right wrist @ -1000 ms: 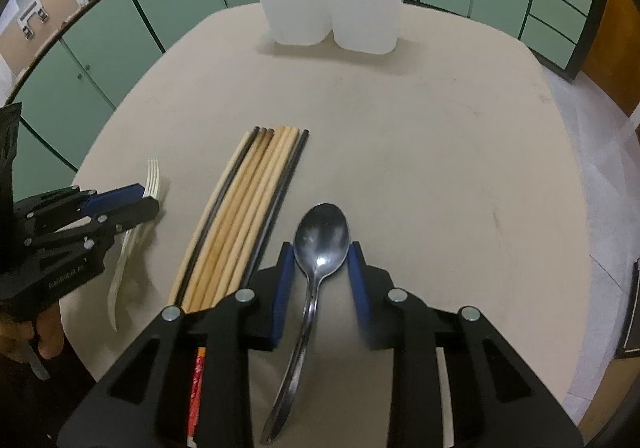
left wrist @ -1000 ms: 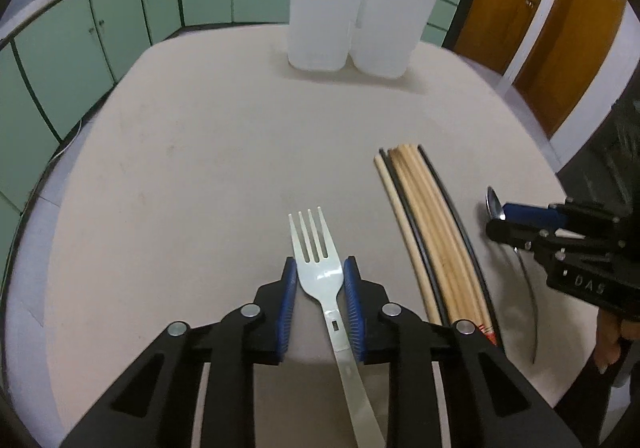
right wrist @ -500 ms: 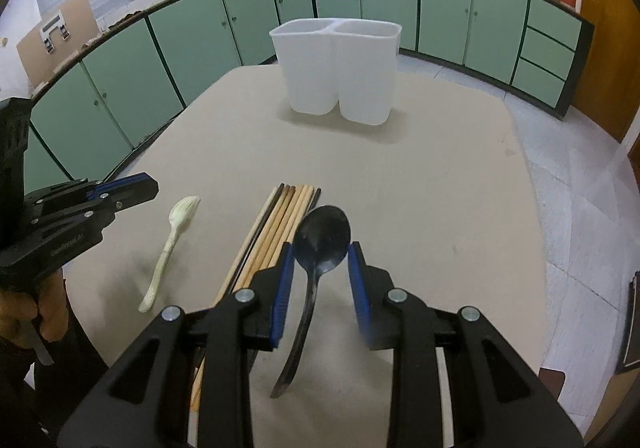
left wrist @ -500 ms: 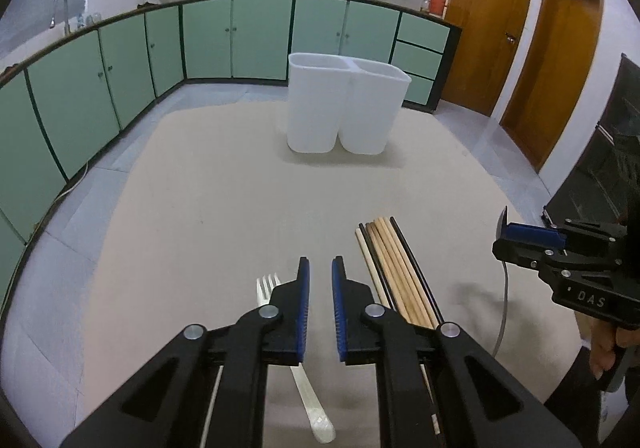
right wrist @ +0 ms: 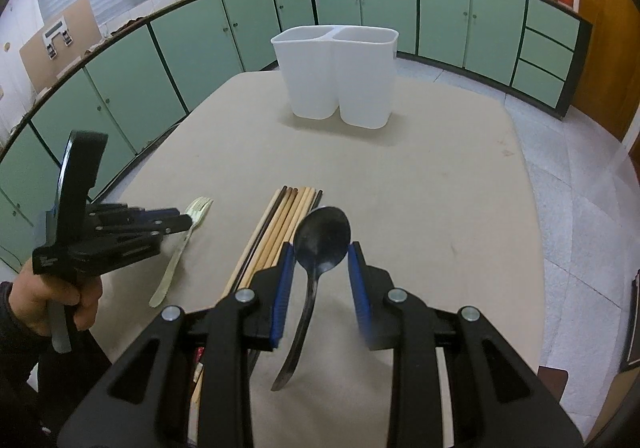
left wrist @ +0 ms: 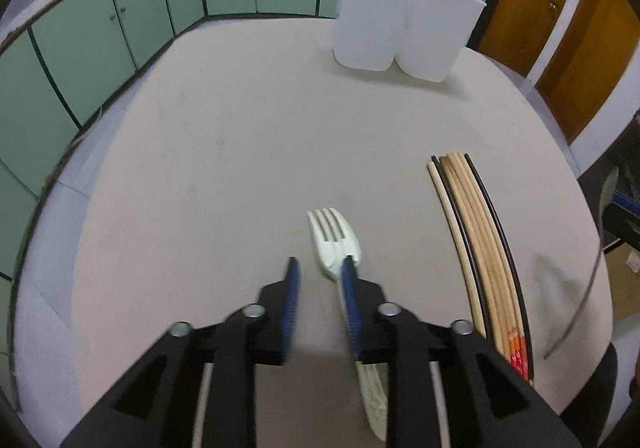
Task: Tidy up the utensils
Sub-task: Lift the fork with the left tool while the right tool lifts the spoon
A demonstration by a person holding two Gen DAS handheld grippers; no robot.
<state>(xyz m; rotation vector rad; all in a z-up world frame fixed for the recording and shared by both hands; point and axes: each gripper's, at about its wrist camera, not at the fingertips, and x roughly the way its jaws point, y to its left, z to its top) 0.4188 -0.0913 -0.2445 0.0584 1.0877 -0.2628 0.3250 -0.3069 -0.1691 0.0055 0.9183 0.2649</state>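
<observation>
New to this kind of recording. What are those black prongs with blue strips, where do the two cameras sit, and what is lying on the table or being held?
There is no robot here. A person holds a two-finger hand-held gripper in each hand, and a fisheye camera on each looks forward along its fingers. In the left wrist view, the left hand-held gripper is open over a pale fork lying on the beige table. In the right wrist view, the right hand-held gripper pinches a dark spoon by its bowl, lifted off the table. A row of chopsticks lies beside the fork, and a white two-compartment holder stands at the far end.
</observation>
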